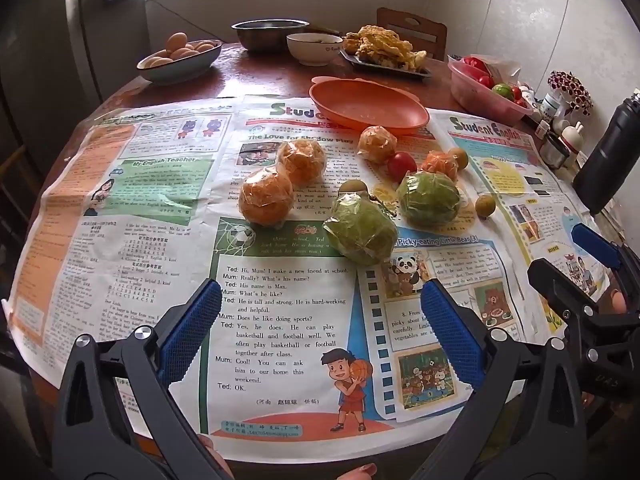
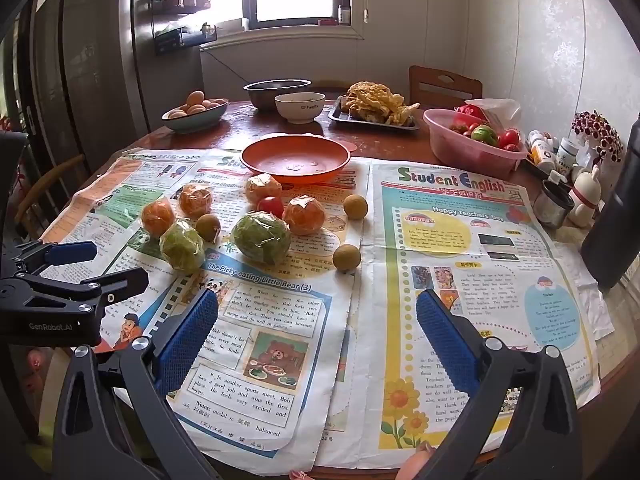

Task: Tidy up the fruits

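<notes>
So both tongs are spread as wide as they go and neither has hold of anything. The left tongs (image 1: pixel 320 328) hang over the near edge of the table (image 1: pixel 256 72), pointing down at the newspaper (image 1: pixel 280 320) that covers most of it. The right tongs (image 2: pixel 316 336) do the same a bit further right, with bare newsprint between the blue pads (image 2: pixel 188 340).

The fruit is all loose on the paper, in a bunch near the middle, just in front of an empty orange plate (image 1: pixel 368 108). Four oranges wrapped in plastic: two side by side on the left (image 1: pixel 266 200) (image 1: pixel 301 162), one right at the plate's rim (image 1: pixel 377 144), and a smaller-looking one further right (image 1: pixel 439 165). Two green wrapped fruits sit closest to the tongs (image 1: pixel 360 232) (image 1: pixel 428 200). A little red tomato (image 1: pixel 401 166) is tucked between the oranges, and three small brown round fruits are scattered around (image 1: pixel 353 186) (image 1: pixel 458 157) (image 1: pixel 485 205).

Further back there's a bowl of eggs (image 1: pixel 180 58), a steel bowl (image 1: pixel 270 34), a white bowl (image 1: pixel 314 48), a tray of fried food (image 1: pixel 384 52) and a pink tub (image 1: pixel 486 94) with more red and green produce in it. A dark bottle (image 1: pixel 612 156) stands off on the right.
</notes>
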Tool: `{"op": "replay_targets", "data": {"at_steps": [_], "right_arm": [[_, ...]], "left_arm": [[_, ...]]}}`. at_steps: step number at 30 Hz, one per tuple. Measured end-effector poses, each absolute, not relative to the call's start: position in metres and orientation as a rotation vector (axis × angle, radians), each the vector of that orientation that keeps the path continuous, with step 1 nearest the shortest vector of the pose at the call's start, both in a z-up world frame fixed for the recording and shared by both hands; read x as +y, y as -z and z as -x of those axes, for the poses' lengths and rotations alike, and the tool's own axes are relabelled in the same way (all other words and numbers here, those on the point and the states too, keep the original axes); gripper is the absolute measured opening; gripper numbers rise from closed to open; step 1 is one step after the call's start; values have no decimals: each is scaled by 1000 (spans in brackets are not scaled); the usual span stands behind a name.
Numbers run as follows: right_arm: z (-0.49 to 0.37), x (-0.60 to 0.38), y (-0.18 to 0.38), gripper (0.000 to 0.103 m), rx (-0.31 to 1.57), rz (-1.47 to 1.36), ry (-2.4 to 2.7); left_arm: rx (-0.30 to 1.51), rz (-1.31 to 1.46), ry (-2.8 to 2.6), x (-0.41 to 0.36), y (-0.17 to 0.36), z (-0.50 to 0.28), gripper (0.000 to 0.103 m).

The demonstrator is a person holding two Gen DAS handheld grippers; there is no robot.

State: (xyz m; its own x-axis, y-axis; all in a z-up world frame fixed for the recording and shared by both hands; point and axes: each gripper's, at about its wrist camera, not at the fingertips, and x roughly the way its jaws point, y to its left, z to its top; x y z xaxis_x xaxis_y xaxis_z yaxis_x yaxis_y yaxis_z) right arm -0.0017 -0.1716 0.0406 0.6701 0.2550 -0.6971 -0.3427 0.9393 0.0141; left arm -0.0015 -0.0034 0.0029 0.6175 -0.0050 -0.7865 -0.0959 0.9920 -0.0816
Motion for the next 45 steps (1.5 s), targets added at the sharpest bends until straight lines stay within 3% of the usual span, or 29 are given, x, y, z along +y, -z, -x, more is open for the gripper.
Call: {"op": "replay_targets", "data": {"at_steps": [45], "right_arm": [[-2, -179, -38, 99, 768, 113, -344]], "left_arm": [[906, 108, -39, -11, 1, -2, 94]]}}
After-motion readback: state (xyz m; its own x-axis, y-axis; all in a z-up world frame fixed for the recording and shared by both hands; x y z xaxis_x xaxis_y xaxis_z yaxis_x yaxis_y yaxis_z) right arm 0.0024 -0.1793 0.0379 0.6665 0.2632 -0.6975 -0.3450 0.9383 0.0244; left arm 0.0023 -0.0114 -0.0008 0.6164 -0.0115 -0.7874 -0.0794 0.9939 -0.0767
